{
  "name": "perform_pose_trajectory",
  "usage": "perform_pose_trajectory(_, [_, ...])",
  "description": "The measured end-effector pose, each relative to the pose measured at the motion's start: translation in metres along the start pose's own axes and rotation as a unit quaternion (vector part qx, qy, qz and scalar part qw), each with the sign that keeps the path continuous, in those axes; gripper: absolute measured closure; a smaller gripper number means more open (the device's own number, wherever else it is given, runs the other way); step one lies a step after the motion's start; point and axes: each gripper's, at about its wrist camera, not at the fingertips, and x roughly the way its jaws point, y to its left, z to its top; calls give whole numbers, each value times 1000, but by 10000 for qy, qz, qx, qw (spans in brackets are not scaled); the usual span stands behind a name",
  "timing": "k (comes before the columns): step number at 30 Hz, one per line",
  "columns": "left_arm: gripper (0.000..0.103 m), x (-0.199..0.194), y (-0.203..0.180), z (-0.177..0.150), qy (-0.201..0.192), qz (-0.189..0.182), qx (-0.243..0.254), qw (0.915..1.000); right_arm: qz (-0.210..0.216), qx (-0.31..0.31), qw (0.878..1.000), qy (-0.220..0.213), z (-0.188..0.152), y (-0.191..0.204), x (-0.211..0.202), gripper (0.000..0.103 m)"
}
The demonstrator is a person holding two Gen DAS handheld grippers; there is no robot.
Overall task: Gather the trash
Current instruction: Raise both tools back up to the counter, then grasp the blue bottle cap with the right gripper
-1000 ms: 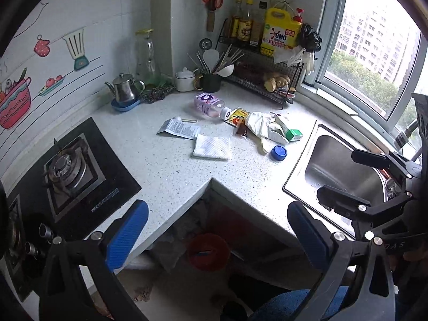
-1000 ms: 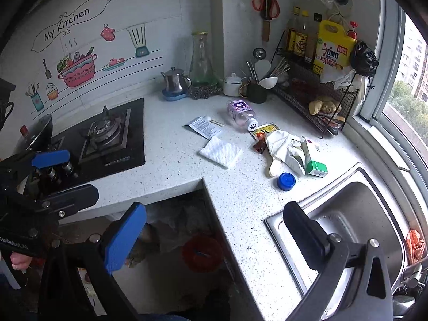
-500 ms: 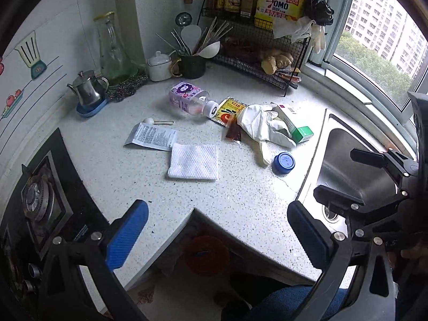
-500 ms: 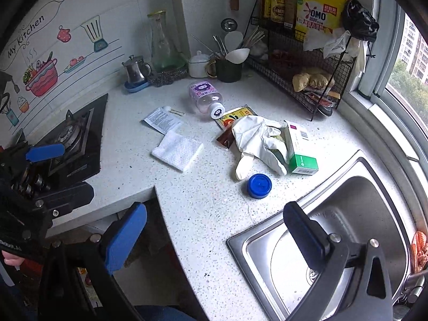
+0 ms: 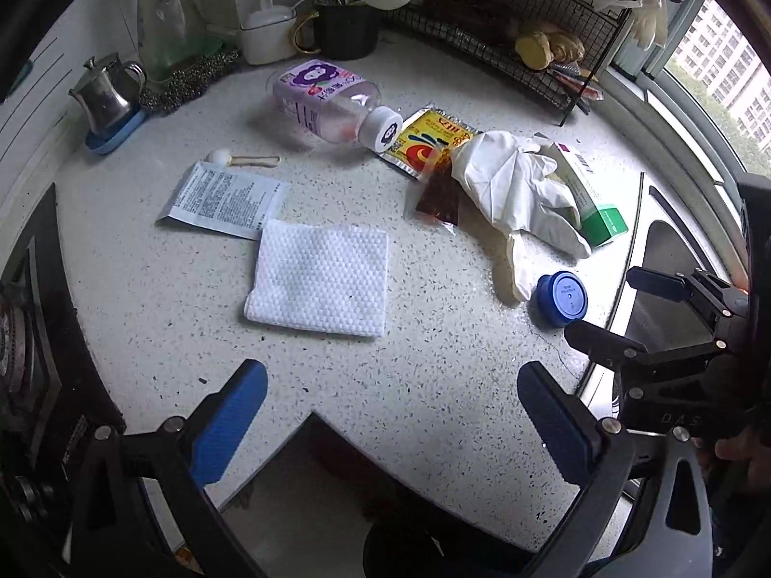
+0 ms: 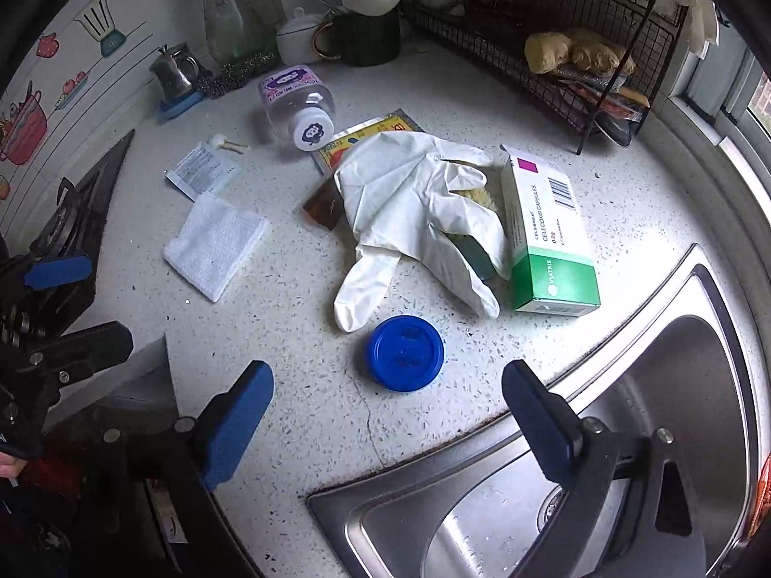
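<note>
Litter lies on the speckled counter [image 5: 424, 385]. A folded white tissue [image 5: 320, 279] [image 6: 214, 243] sits just beyond my left gripper [image 5: 392, 385], which is open and empty above the counter's inner corner. A blue lid [image 6: 405, 352] [image 5: 561, 298] lies just ahead of my right gripper [image 6: 388, 392], whose jaws are closing with nothing between them. Behind the lid are a white glove [image 6: 414, 207] [image 5: 515, 188], a green-and-white medicine box [image 6: 549, 236], a yellow sachet [image 5: 429, 139], a brown packet [image 5: 441, 192], a paper leaflet [image 5: 224, 200] and a toppled clear bottle [image 5: 327, 101] [image 6: 299, 106].
A steel sink [image 6: 602, 457] lies right of the lid. The black gas hob [image 6: 72, 221] is at the left. A small kettle [image 5: 108, 96], a white pot [image 5: 267, 31], a dark utensil cup [image 6: 368, 36] and a wire rack [image 6: 568, 38] stand along the back.
Both grippers have come down and forward over the counter; the trash looks much larger. The floor gap and red bin beneath have nearly left view. The right jaws have narrowed slightly.
</note>
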Motion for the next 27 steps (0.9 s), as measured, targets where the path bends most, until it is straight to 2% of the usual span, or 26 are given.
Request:
perform_pose_trajectory(4, [0,15,2,1,182,-66,-160,9997,95,-8,9999,119,4,-5,17,13])
perform_pose_trajectory(8, [0,26,4,1,314,-69,-217,9992,61,-45,9995,290,3,-8,30,30])
perform_pose_trajectory(11, [0,28,8,2,359,-39,-250,9990,144,-28,9997,220,-1,-9,29,31])
perform_pose_trajectory(14, [0,29,13,3,388,-15,-278,9989,201,15,9995,257,1,-9,33,38])
perform_pose_trajectory(16, [0,30,18,7,385,18,-272,9989,156,-9,9996,250,2,-8,34,39])
perform_pose_trajectory(21, [0,36,30,13,435,70,-300,9986,-75,-144,9997,179,11,3,40,58])
perform_pose_trajectory(27, [0,38,48,27,409,162,-314,9985,103,-231,9995,211,12,4,40,60])
